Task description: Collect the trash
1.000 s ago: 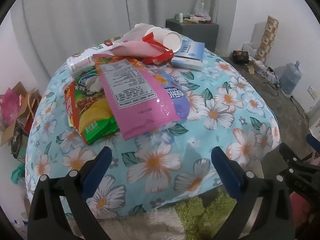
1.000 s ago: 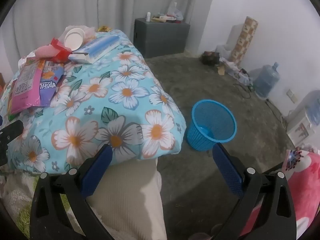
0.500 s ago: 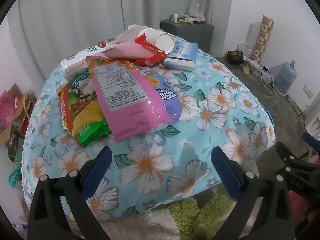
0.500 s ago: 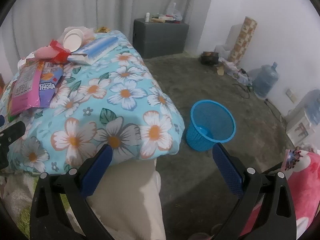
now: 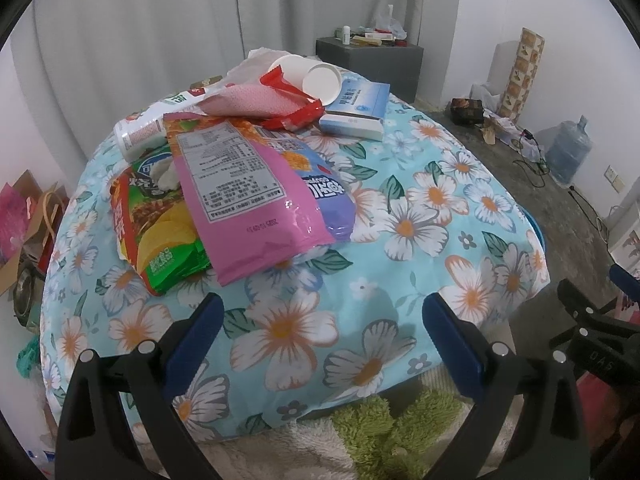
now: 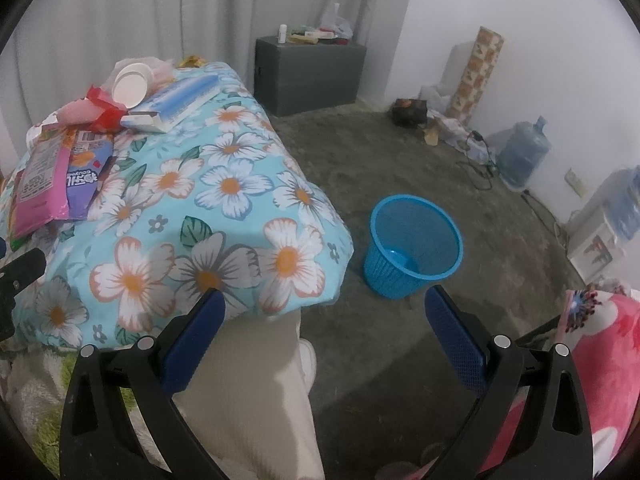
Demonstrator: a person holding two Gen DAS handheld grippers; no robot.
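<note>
A pile of trash lies on a table under a floral cloth (image 5: 420,216): a pink snack bag (image 5: 236,196) on top, a green chip bag (image 5: 160,248), a purple bag (image 5: 328,196), a red wrapper (image 5: 296,112), a white paper cup (image 5: 320,78) on its side and a blue-white box (image 5: 358,110). My left gripper (image 5: 320,332) hangs open near the table's front edge, short of the pile. My right gripper (image 6: 322,324) is open over a person's leg (image 6: 248,392), with a blue mesh bin (image 6: 412,246) on the floor beyond it.
A grey cabinet (image 6: 310,74) with small items stands at the back wall. A water jug (image 6: 522,154), cables and boxes line the right wall. A pink blanket (image 6: 600,360) is at the right, cardboard and bags (image 5: 28,216) left of the table.
Both grippers have drifted slightly; the left view has shifted so the pile sits a little higher and further left. Both stay open and hold nothing.
</note>
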